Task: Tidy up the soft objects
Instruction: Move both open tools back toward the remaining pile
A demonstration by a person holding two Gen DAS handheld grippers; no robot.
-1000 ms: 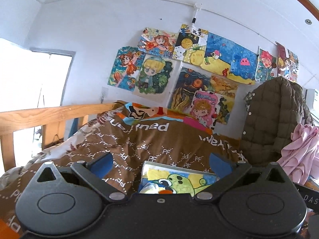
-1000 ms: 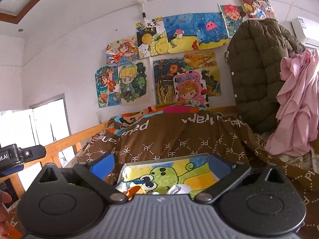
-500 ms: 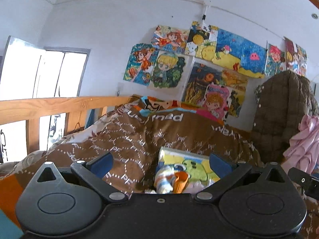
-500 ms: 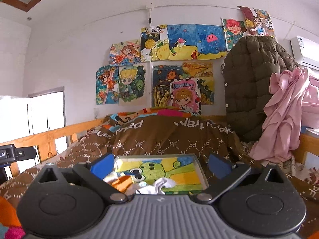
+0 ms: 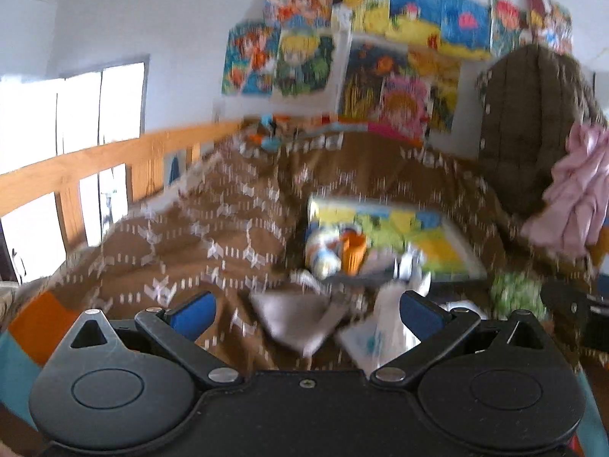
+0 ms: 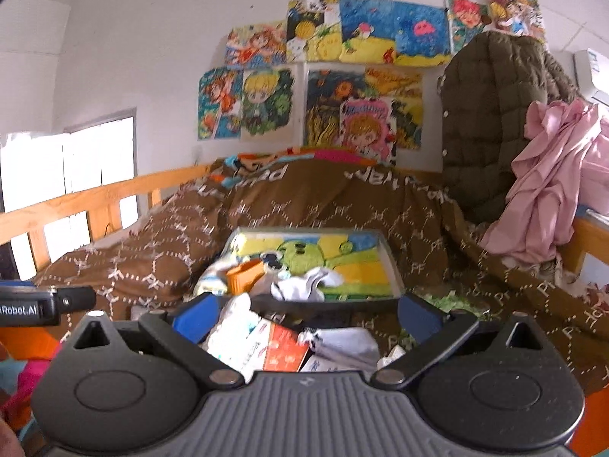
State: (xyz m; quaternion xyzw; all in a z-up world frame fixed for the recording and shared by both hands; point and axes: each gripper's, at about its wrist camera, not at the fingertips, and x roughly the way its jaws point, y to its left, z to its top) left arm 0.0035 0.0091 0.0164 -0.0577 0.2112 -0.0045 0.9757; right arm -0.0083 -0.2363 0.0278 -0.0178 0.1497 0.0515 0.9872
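Right now I judge that I'm at the approach stage, lining up on the loose heap of soft things lying on the brown quilt (image 6: 304, 198) at the near edge of the painted board (image 6: 342, 262). My right tongs (image 6: 304, 316) are spread wide with nothing between them, hovering over a grey sock (image 6: 342, 342) and a white-and-red packet (image 6: 262, 346) close below the fingers; a white sock (image 6: 304, 285) lies crumpled on the board itself beside an orange piece (image 6: 243, 274). My left tongs (image 5: 304, 310) are also spread and empty, above a grey cloth (image 5: 297, 316) on the quilt, though that view is smeared by motion, so I cannot make out the cloth's folds. To do this well, I would let the left view settle before committing, then pick one piece at a time. For the grey sock I'd come down over its bunched middle rather than a loose end, so it doesn't slip out or drag the packet along. I'd keep the tips just off the quilt so I don't pinch the bedding with the sock. The other gripper's body shows at the left edge of the right view, so I'd keep the two apart while working.
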